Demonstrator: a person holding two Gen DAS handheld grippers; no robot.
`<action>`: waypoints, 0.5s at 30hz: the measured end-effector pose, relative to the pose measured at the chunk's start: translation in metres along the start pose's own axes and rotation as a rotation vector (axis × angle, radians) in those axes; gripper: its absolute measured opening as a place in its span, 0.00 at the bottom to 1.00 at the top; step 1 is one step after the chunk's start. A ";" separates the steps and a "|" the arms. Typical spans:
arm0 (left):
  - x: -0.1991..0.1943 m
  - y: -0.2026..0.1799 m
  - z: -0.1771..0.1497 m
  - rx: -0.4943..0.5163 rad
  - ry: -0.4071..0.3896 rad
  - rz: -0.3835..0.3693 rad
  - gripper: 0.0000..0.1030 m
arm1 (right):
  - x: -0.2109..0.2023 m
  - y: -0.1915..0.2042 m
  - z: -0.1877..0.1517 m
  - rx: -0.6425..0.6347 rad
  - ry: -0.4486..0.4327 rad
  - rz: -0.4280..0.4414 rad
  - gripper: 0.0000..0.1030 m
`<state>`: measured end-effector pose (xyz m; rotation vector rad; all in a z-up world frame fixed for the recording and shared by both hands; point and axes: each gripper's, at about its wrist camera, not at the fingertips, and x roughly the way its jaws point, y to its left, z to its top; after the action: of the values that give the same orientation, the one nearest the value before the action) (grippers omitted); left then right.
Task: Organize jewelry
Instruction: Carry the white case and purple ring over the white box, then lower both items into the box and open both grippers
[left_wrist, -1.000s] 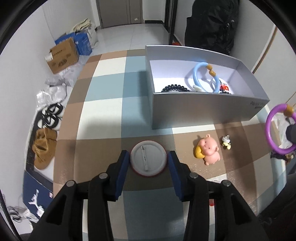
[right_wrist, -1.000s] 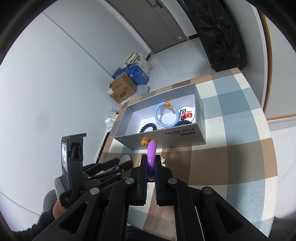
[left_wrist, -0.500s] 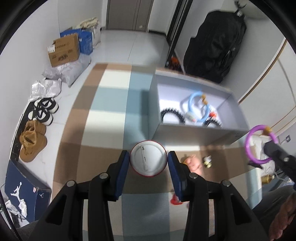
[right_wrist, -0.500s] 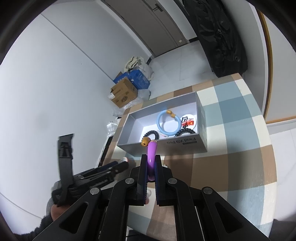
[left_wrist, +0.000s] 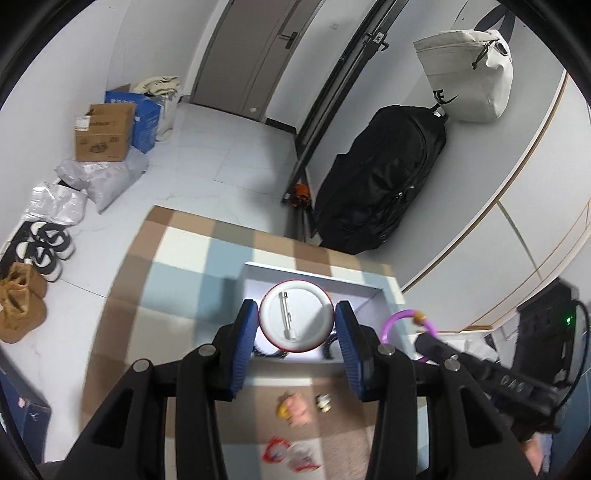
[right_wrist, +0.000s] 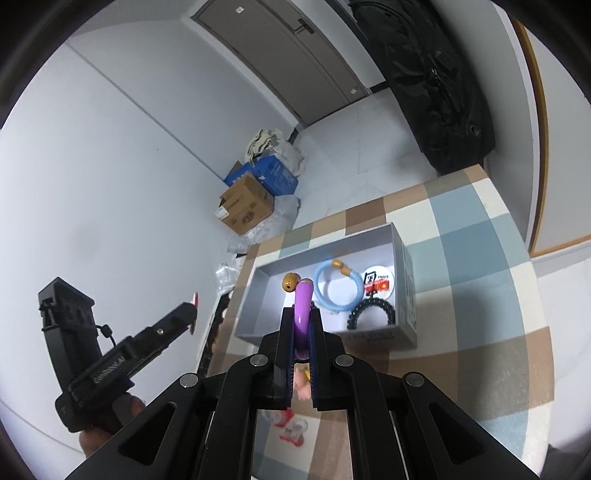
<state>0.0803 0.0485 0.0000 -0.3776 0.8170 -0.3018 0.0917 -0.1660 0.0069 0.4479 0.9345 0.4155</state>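
Left hand-held gripper (left_wrist: 295, 328) clamped on round badge (left_wrist: 294, 319), right (right_wrist: 301, 328) on purple ring (right_wrist: 302, 306) — grey box (right_wrist: 404, 295) with blue ring (right_wrist: 338, 290), black coil (right_wrist: 371, 312).

In the left wrist view the round badge (left_wrist: 294, 315) hides most of the box's (left_wrist: 255, 271) inside, and the small figures (left_wrist: 295, 404) on the surface are blurred.

Grey box (right_wrist: 404, 295) open on top. Its floor is crowded toward 3 o'clock by the blue ring (right_wrist: 338, 288), printed badge (right_wrist: 378, 282) and black coil (right_wrist: 371, 312); the 9 o'clock half is bare. Checked tabletop (right_wrist: 476, 266) at 3 o'clock of the box is free; at 6 o'clock lie the pink pig (left_wrist: 297, 404) and red-edged badges (left_wrist: 288, 452).
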 end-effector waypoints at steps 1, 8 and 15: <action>0.004 -0.001 0.001 -0.004 0.008 -0.007 0.36 | 0.001 -0.001 0.001 0.005 0.002 -0.001 0.06; 0.039 -0.003 0.004 -0.030 0.099 -0.037 0.36 | 0.019 -0.013 0.009 0.054 0.027 -0.017 0.06; 0.048 -0.003 0.004 -0.056 0.118 -0.025 0.36 | 0.033 -0.025 0.014 0.097 0.037 0.001 0.06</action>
<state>0.1135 0.0271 -0.0270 -0.4257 0.9386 -0.3277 0.1246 -0.1725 -0.0212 0.5303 0.9937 0.3813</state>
